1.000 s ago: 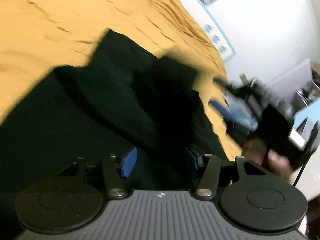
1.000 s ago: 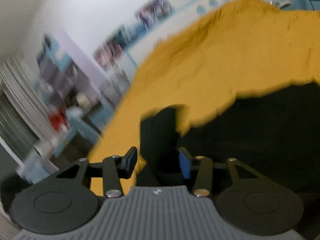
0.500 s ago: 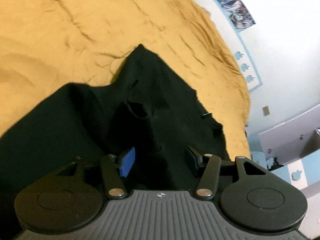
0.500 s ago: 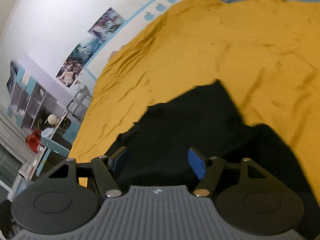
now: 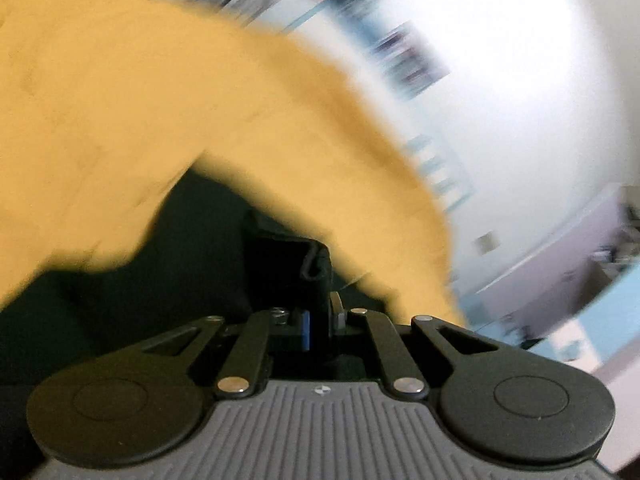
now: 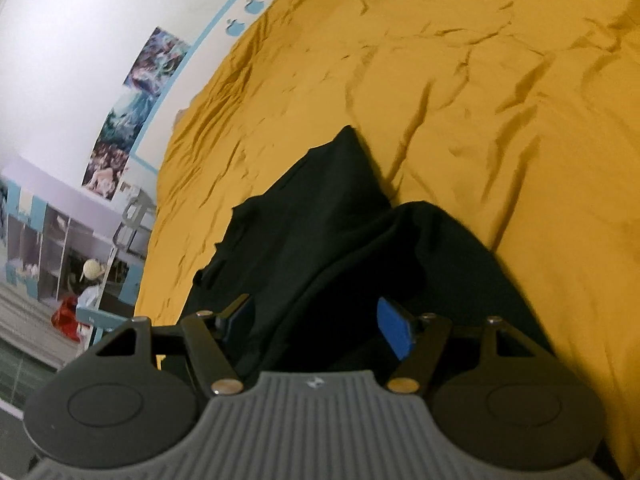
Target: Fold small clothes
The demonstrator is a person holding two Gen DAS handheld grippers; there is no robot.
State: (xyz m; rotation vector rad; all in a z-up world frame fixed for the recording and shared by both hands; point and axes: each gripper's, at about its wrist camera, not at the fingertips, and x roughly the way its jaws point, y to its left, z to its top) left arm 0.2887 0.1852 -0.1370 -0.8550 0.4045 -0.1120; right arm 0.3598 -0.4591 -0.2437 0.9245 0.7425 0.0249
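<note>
A crumpled black cloth garment lies on the wrinkled mustard-yellow bedspread, near its left edge. The left gripper has its jaws pressed together, pinching a fold of the garment. The right gripper hovers over it, jaws spread wide.

A bed under a creased mustard-yellow sheet carries one black garment, apparently loosely folded and rumpled.

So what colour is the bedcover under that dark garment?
Mustard yellow bedcover, plain and creased; the right wrist view shows it best.
</note>
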